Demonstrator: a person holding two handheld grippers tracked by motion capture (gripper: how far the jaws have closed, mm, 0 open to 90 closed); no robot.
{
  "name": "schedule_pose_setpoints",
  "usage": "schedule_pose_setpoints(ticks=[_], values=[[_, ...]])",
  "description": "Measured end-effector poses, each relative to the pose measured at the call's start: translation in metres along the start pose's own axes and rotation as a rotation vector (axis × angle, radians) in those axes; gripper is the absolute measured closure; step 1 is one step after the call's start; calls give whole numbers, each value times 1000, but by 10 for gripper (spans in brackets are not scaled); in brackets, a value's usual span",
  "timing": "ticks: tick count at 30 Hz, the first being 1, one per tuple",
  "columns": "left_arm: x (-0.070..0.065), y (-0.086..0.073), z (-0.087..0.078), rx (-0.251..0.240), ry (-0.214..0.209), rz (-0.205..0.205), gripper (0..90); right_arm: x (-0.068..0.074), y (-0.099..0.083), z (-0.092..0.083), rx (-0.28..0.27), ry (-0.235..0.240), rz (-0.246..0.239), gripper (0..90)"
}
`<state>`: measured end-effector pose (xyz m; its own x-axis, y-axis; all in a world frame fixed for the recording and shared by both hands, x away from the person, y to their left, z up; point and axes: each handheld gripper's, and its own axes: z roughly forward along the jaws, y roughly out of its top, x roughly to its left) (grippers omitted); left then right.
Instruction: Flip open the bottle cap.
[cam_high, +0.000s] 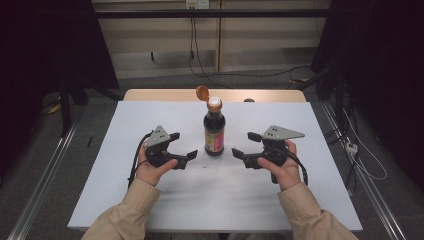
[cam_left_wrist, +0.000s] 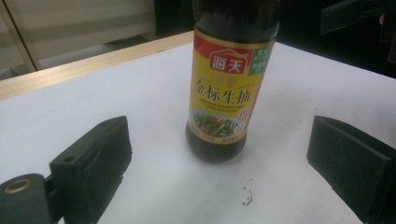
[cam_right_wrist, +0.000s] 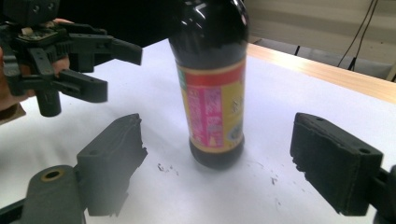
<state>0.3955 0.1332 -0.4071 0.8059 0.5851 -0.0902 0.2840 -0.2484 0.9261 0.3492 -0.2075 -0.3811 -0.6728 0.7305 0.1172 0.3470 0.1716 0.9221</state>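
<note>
- I have the soy sauce bottle (cam_high: 214, 132) standing upright near the middle of the white table (cam_high: 150, 120), with its orange flip cap (cam_high: 202, 92) hinged back and the white spout exposed.
- My left gripper (cam_high: 183, 147) sits just to the bottom-left of the bottle, jaws spread wide and holding nothing; in the left gripper view the bottle (cam_left_wrist: 226, 79) stands beyond and between the two black pads (cam_left_wrist: 100, 154), not touching either.
- My right gripper (cam_high: 246, 145) mirrors it on the other side, also released and empty, pads well clear of the glass in the right gripper view, where the bottle (cam_right_wrist: 212, 88) again lines up in the gap.
- I read this flanking as a setup: one side could steady the body while the other works the cap, so I keep both pointed at the lower half of the bottle.
- A few dark specks (cam_left_wrist: 246, 198) lie on the table by the base; I cannot tell what they are.
- The tall, narrow bottle would likely tip if nudged high up, so a low, square approach seems safest.
</note>
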Motion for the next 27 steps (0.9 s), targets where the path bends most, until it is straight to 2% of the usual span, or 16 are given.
schedule_pose_setpoints(ticks=[10, 27], values=[[1, -8, -11, 12, -3, 7, 65, -1, -17, -9, 1, -21, -14, 163], [5, -21, -32, 17, 8, -1, 65, -10, -43, -24, 4, -34, 40, 163]])
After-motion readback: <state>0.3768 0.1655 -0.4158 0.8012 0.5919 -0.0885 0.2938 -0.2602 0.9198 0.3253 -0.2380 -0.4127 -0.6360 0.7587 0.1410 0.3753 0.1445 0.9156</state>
